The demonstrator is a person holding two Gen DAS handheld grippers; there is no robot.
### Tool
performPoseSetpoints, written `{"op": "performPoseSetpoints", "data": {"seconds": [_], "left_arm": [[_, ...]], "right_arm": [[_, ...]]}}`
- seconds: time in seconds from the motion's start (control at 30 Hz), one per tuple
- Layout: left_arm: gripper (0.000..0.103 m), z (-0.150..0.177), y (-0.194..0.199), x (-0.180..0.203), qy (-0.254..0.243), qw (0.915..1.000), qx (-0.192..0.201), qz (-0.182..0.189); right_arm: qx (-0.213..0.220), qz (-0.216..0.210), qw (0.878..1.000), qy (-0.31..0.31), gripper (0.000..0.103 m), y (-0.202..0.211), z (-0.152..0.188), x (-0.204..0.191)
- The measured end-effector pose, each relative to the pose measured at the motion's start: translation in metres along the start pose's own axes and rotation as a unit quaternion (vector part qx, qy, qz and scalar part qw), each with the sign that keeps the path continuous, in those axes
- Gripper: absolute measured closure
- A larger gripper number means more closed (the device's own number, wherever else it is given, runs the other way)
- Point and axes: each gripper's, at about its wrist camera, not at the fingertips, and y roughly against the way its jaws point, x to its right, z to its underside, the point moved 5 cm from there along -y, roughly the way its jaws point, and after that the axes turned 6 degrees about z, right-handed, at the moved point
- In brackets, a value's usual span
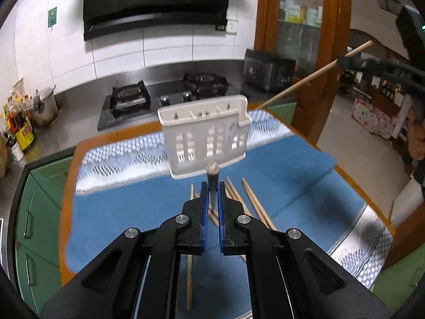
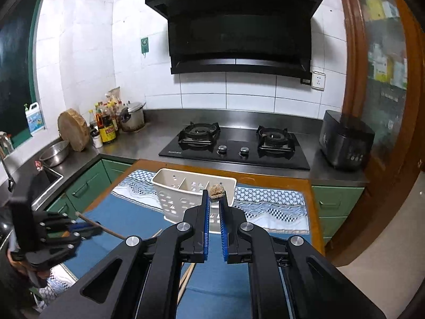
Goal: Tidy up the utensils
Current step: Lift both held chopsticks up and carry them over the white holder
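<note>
Left gripper (image 1: 212, 186): jaws pinched on one dark-tipped chopstick (image 1: 212, 176), seen end-on, its frayed end poking forward past the blue pads.

Right gripper (image 2: 214, 195): jaws pinched on a second chopstick (image 2: 216, 191), butt end showing between the fingertips; in the left wrist view its pale shaft (image 1: 316, 75) runs slantwise through the air.

Loose chopsticks (image 1: 255, 202): several, lying on the blue cloth (image 1: 292, 186) under the left gripper.

White slotted utensil holder (image 2: 183, 194): upright, divided into compartments, standing on the cloth's patterned border, beyond both grippers.

Wooden table (image 2: 279, 178): carries cloth and holder, set before the gas hob (image 2: 233, 146).
</note>
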Motion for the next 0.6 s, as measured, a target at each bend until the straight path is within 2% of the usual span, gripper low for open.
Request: {"op": "performPoseSetpoints", "data": {"seconds": [0.27, 0.6], "left_arm": [[0.098, -0.055, 0.015, -0.006, -0.006, 0.9995, 0.031, 0.000], [0.098, -0.131, 0.030, -0.013, -0.010, 0.9959, 0.088, -0.017]], "right_arm": [[-0.067, 0.007, 0.997, 0.040, 0.096, -0.056, -0.014, -0.006], [-0.144, 0.002, 0.988, 0.051, 0.096, -0.116, -0.019, -0.007]]}}
